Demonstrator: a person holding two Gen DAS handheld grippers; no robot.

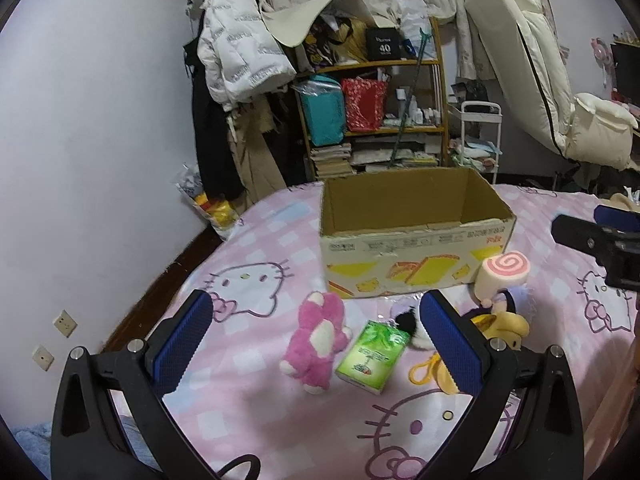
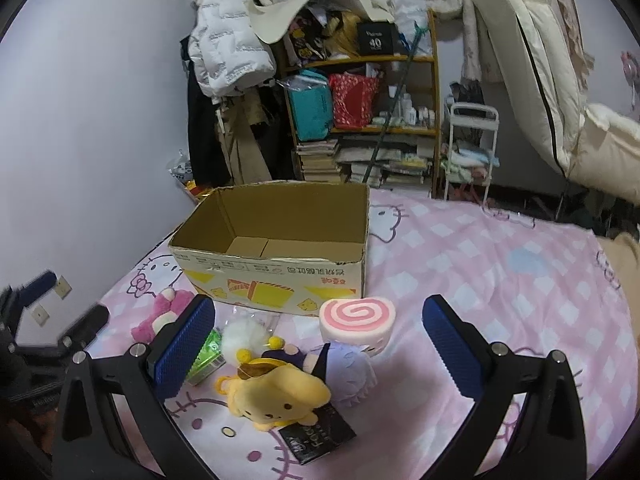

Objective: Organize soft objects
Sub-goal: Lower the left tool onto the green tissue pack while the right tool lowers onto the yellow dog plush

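Left wrist view: the left gripper (image 1: 316, 338) hovers over a pink checked bedspread (image 1: 248, 248) with its blue-padded fingers (image 1: 182, 344) spread wide and nothing between them. Framed in the gap lie a pink plush toy (image 1: 316, 344) and, just beside it to the right, a green tissue pack (image 1: 374, 354). Behind the right finger a black-and-white fluffy toy (image 1: 408, 322) is partly hidden, and a yellow plush (image 1: 504, 324) shows past that finger's outer side. Farther back, an open cardboard box (image 1: 412, 256) sits on the bed with nothing visible inside, and a pink swirl-roll plush (image 1: 502, 274) leans against its front right corner. The other gripper's dark body juts in at the right edge. Right wrist view: the right gripper (image 2: 322, 350) also has its jaws wide apart and grips nothing. Between the fingers (image 2: 454, 344) lie the yellow plush (image 2: 280, 394), which rests partly on a black packet (image 2: 316, 436), a purple and lavender plush (image 2: 344, 364) touching it, a white pompom toy (image 2: 242, 334), and the swirl-roll plush (image 2: 358, 320) just in front of the cardboard box (image 2: 276, 264). The green tissue pack (image 2: 208, 354) peeks out beside the left finger, and the pink plush toy (image 2: 160, 316) lies farther left near the box's corner. A cluttered wooden shelf (image 2: 400, 128) stands beyond the bed.
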